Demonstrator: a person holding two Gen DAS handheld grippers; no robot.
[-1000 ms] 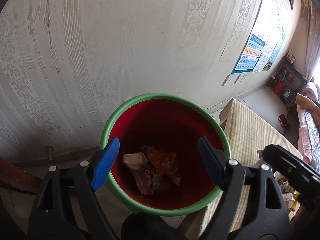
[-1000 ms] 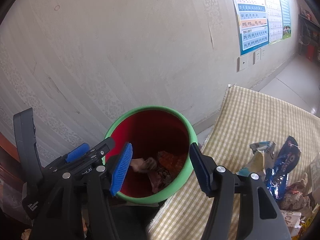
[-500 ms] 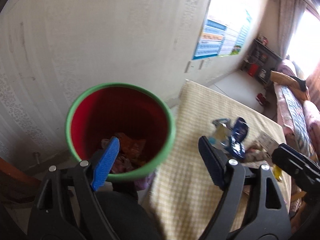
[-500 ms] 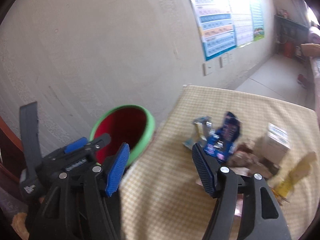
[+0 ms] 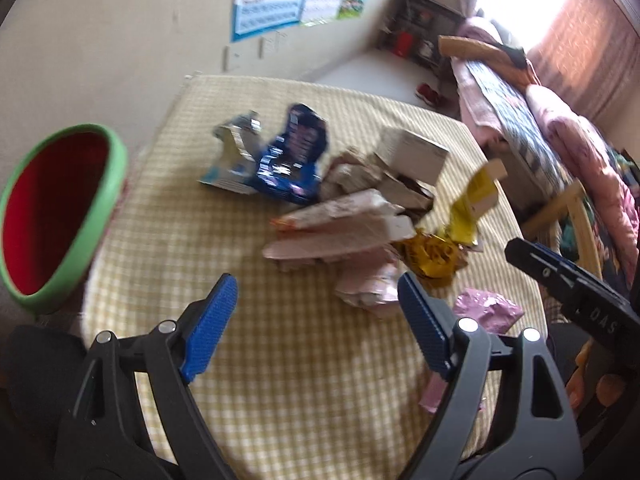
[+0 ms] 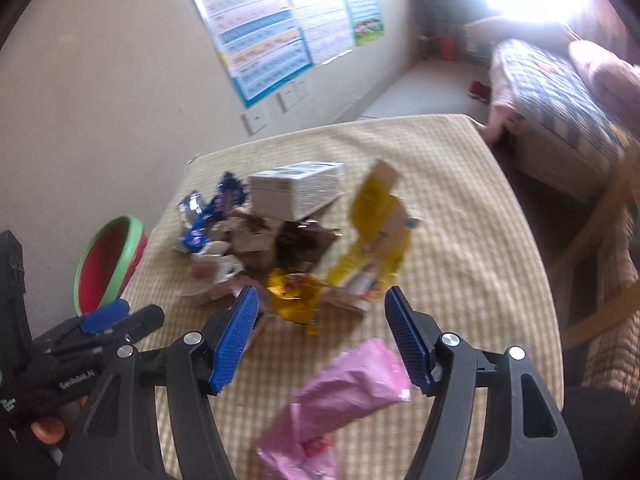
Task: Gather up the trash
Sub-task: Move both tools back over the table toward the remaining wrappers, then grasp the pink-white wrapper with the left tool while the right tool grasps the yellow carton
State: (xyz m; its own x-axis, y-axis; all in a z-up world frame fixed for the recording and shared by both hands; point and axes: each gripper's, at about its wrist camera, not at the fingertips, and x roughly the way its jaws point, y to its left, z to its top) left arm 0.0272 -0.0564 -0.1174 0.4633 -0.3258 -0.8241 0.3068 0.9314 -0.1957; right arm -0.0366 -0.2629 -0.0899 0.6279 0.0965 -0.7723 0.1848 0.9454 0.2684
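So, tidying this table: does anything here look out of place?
Yes: torn wrappers, a white box and a pink packet lie heaped on the checked tablecloth, not in the red bin beside it.

My fingers (image 5: pixel 208 332) wear ribbed blue rubbery pads on matt black plastic arms with bright metal rivets. The tablecloth (image 5: pixel 304 380) is woven checked cloth. The bin (image 5: pixel 108 196) looks like smooth plastic. The blue wrapper (image 5: pixel 292 160) and gold wrapper (image 6: pixel 292 292) are glossy, crinkled foil; the box (image 6: pixel 298 190) is matt card; the pink bag (image 6: pixel 344 396) is soft, thin plastic.
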